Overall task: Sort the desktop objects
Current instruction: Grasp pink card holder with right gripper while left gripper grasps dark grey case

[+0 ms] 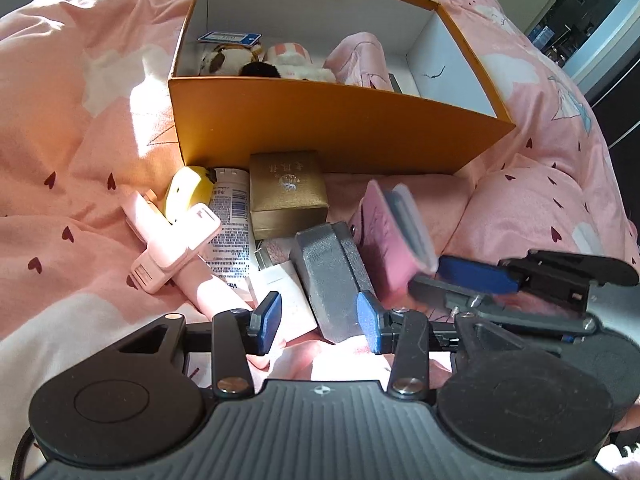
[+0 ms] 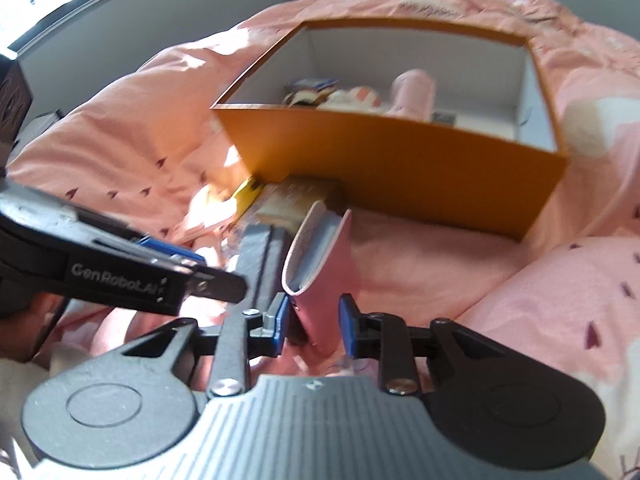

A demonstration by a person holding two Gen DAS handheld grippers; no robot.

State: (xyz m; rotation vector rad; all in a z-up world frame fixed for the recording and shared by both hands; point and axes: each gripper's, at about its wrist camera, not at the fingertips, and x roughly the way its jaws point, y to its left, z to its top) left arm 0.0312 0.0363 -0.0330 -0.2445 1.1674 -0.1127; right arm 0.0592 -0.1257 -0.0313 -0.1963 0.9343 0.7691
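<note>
An open orange box lies on a pink bedspread and holds a plush toy, a pink cup and a pink pouch. In front of it lie a gold box, a yellow case, a white tube, a pink clip stick and a dark grey case. My left gripper is open, its fingers either side of the grey case's near end. My right gripper holds a pink wallet between its fingers, tilted upright; it also shows in the left wrist view.
The orange box stands beyond the wallet in the right wrist view. The left gripper's arm reaches in from the left. Rumpled pink bedspread surrounds everything. A dark window area sits at the far right.
</note>
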